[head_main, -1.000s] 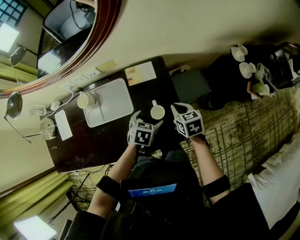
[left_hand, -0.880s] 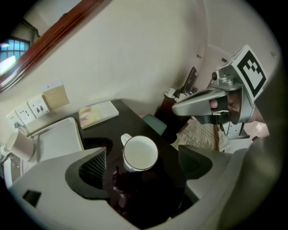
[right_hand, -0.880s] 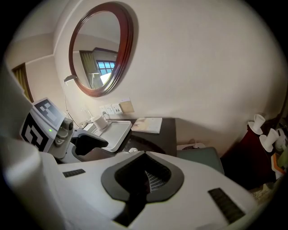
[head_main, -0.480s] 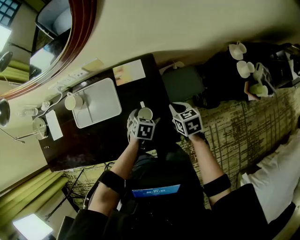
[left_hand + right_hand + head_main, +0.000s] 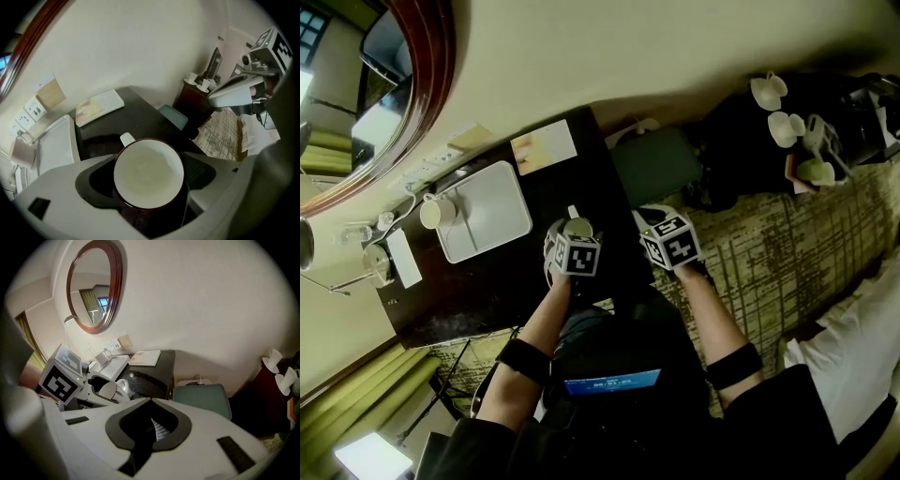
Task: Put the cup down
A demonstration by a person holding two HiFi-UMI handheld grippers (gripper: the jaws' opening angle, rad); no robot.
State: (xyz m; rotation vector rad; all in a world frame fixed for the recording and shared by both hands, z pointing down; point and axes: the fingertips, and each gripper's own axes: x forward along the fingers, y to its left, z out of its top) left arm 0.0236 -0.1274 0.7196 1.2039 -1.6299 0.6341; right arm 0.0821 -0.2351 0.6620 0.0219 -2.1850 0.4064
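Since the cup (image 5: 148, 172) is wide, my left fingers (image 5: 201, 172) have just been closing from either side and now press its sides, rim up to keep it level. My right fingers (image 5: 197, 446) are pressed together with nothing in them, held off past the edge of the surface (image 5: 140, 117), I think to leave the left room. The cup is upright near the front of the surface, apart from the tray (image 5: 56, 145); whether its base touches I cannot tell. It is white inside, dark red outside and empty, its white handle (image 5: 127, 138) pointing toward the wall (image 5: 154, 47).
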